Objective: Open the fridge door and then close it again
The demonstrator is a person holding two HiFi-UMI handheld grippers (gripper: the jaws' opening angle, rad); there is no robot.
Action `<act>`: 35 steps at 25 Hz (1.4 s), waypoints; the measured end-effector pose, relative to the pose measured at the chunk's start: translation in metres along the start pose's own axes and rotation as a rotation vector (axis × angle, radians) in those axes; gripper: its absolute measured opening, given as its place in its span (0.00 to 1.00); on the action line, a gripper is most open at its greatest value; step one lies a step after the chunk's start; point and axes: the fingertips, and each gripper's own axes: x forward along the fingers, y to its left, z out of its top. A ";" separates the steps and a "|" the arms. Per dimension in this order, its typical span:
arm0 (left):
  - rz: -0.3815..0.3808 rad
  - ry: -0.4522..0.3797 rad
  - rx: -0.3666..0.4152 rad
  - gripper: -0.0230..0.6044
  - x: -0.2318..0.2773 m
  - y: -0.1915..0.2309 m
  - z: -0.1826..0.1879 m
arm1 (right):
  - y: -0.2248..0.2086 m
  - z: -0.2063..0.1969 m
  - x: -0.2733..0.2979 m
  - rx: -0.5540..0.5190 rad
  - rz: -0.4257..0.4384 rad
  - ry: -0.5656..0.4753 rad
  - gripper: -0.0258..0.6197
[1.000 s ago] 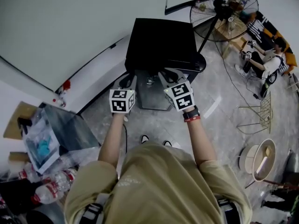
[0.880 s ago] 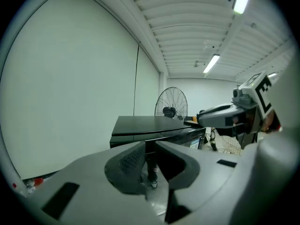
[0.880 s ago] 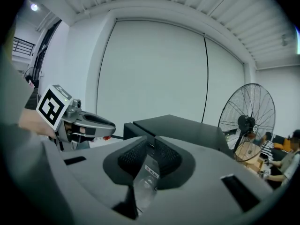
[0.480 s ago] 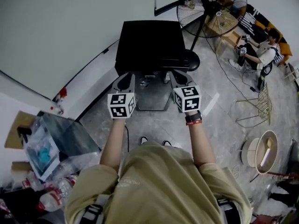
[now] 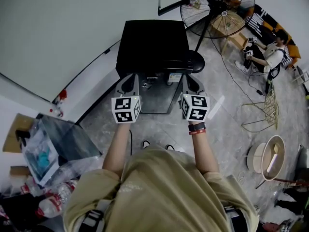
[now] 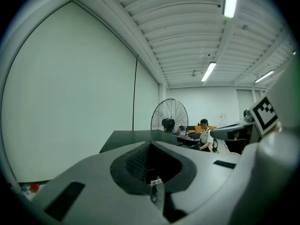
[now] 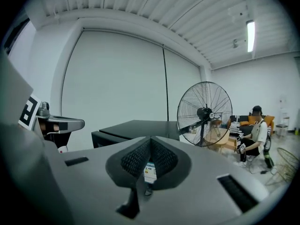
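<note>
Grey marbled floor [image 5: 159, 129] meets a plain white wall [image 5: 58, 28], and by it stands the fridge [image 5: 152, 45], a low black box with a flat matte top, straight ahead of both grippers. Its door seems shut, though the steep angle hides most of the front. At left, a clear plastic bin [image 5: 65, 137] holds a bag [image 5: 41, 156] with something blue. The left gripper [image 5: 129, 79] and right gripper [image 5: 189, 79] have just been closing and are now pinched fully together, with nothing between the jaws

Grey floor [image 5: 159, 129]: black fridge [image 5: 152, 45] just ahead of left gripper [image 5: 129, 79] and right gripper [image 5: 189, 79]; fan [image 5: 217, 7] ahead-right; plastic bottles [image 5: 50, 206] back-left; round tub [image 5: 280, 168] back-right.
</note>
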 end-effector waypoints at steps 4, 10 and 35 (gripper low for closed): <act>0.008 -0.006 0.001 0.07 0.001 -0.002 -0.003 | -0.009 -0.002 -0.004 -0.002 -0.038 -0.003 0.08; 0.013 0.000 0.009 0.07 0.007 -0.003 -0.004 | -0.014 -0.005 -0.004 0.014 -0.050 -0.003 0.07; -0.265 0.617 -0.228 0.07 -0.041 -0.105 -0.273 | -0.014 -0.120 -0.020 -0.372 0.505 0.338 0.08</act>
